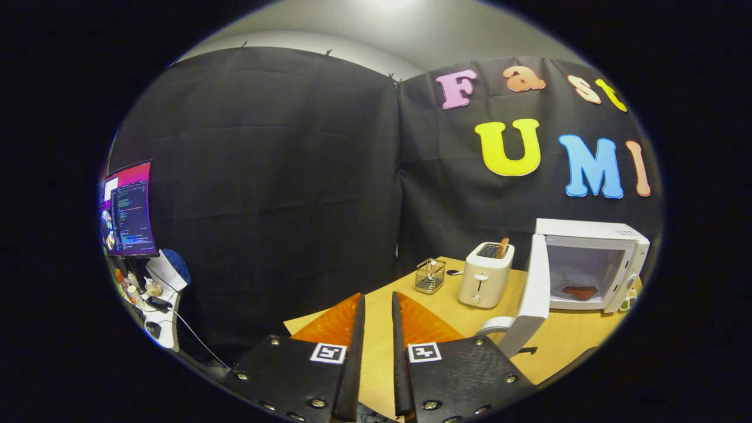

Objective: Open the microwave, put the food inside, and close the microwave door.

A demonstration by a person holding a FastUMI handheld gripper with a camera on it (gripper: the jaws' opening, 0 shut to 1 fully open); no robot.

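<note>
Tongs (378, 308) slightly spread, pinching nothing; food (580, 291) sits inside the microwave (611, 238) at two o'clock. Door (533, 294) looks light, rigid — push its free edge.

the desk (452, 314) looks like smooth pale wood, the microwave (593, 258) and toaster (485, 275) like glossy white plastic, the small basket (430, 277) like thin metal wire, the booth wall matt cloth.
</note>
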